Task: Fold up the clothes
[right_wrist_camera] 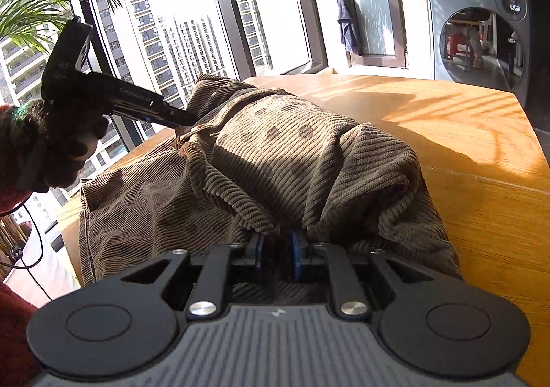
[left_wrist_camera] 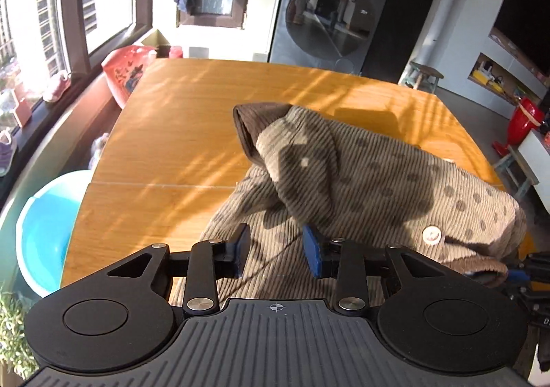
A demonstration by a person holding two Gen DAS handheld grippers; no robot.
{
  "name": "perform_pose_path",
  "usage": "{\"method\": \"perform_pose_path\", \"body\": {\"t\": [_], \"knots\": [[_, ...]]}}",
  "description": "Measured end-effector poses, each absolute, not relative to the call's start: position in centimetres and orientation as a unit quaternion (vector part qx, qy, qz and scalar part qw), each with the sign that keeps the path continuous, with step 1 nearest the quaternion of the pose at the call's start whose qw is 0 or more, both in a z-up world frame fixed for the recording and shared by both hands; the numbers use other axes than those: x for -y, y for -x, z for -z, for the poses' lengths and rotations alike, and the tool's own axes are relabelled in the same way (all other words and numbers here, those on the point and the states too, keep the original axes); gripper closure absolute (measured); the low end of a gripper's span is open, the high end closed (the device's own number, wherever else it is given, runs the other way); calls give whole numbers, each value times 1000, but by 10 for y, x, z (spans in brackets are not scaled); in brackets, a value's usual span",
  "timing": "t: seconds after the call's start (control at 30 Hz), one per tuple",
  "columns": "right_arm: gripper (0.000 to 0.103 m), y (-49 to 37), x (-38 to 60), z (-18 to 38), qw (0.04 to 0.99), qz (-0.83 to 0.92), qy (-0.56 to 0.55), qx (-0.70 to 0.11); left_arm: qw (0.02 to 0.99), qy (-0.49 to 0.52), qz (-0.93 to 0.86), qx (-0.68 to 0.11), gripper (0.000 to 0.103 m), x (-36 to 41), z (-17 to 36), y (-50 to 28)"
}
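Left claw tilted down over the jacket, pads spread, nothing pinched. Right claw pinched the jacket's hem. Worktop beyond lay bare.

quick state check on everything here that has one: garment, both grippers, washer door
corduroy garment: bunched on the wooden table, partly folded, sleeve raised
left gripper: jaws apart, no cloth pressed between the pads
right gripper: shut on the garment's edge
washing machine: door closed
blue tub: beside the table, looks empty

sunlit wooden table, tall windows
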State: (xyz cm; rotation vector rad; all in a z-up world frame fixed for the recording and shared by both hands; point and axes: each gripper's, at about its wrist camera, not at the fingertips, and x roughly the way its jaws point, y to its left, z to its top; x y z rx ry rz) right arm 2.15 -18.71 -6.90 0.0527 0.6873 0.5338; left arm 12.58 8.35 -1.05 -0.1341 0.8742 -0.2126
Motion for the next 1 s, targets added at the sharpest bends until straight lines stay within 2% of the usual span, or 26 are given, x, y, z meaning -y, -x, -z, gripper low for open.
{"method": "perform_pose_path", "body": {"t": [0.07,0.1,0.13,0.17,0.2,0.23,0.27,0.3,0.33,0.47,0.53,0.57,0.6,0.83,1.0], "knots": [[89,-15,193,60,908,-248,-19,-336,891,106,132,-422,62,-102,12,-113],[87,-12,198,55,910,-243,-20,-336,887,136,149,-416,54,-112,10,-110],[84,-7,205,48,912,-237,-32,-333,882,171,167,-406,40,-121,7,-108],[81,-1,215,41,914,-231,-51,-329,876,206,184,-395,34,-129,4,-109],[74,4,224,35,916,-225,-75,-324,870,241,197,-383,23,-134,0,-113],[68,9,234,29,917,-219,-102,-318,865,267,205,-373,19,-137,-4,-119],[57,14,244,24,916,-211,-140,-311,861,286,207,-367,18,-137,-8,-128],[50,15,252,21,914,-202,-172,-308,857,304,206,-362,17,-134,-12,-139],[49,14,256,19,913,-191,-193,-304,852,322,206,-358,15,-131,-16,-150],[49,-2,244,4,935,-155,-160,-277,845,346,211,-348,14,-116,-27,-179],[44,-13,226,-9,948,-159,-99,-256,847,336,222,-348,8,-103,-26,-181],[32,-21,214,-15,952,-169,-62,-246,847,330,226,-350,8,-98,-23,-181],[25,-33,205,-21,952,-183,-44,-242,847,325,230,-354,8,-93,-18,-180],[25,-161,166,-49,931,-218,-54,-289,840,321,221,-379,8,-104,18,-172],[25,-256,168,-31,922,-168,-14,-350,833,343,216,-376,5,-130,23,-165]]}}
